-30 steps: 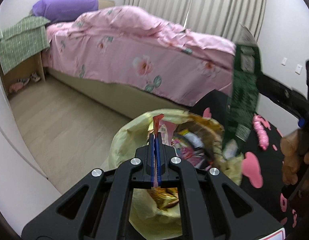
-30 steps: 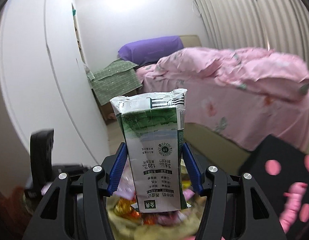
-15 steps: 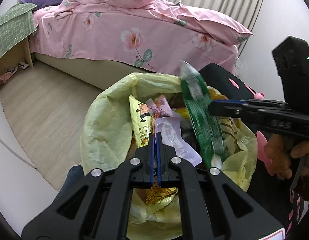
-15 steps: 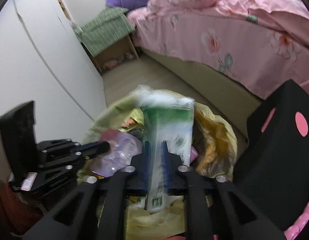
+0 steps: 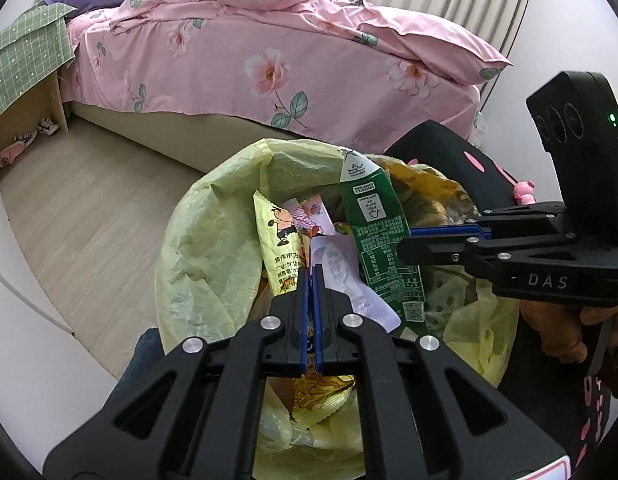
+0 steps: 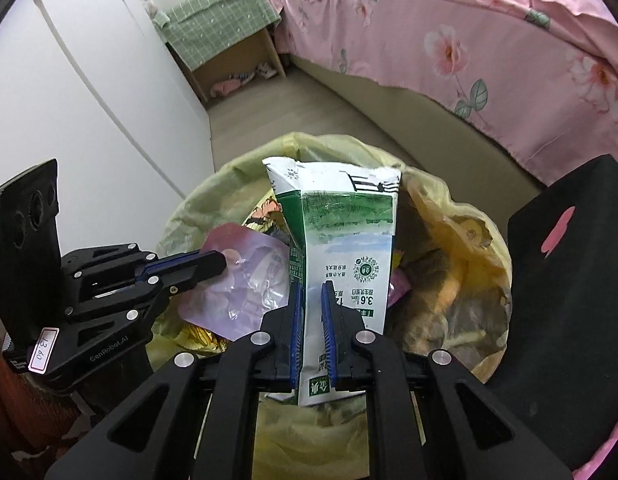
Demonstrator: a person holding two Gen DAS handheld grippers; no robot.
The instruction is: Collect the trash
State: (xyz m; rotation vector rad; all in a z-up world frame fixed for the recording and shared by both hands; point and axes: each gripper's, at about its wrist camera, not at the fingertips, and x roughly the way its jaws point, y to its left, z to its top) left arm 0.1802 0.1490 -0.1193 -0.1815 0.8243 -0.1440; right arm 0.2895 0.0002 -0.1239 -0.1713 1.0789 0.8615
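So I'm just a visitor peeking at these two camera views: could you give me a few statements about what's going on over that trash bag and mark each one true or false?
1. The right gripper is clamped on a green and white milk carton. True.
2. The left gripper stands wide open with nothing in it. False: its jaws are shut on a pale purple wrapper.
3. The trash bag is yellow and already holds wrappers. True.
4. The bedspread is plain blue. False: it is pink with flowers.
5. The carton lies on the floor beside the bag. False: it is held over the bag's opening.
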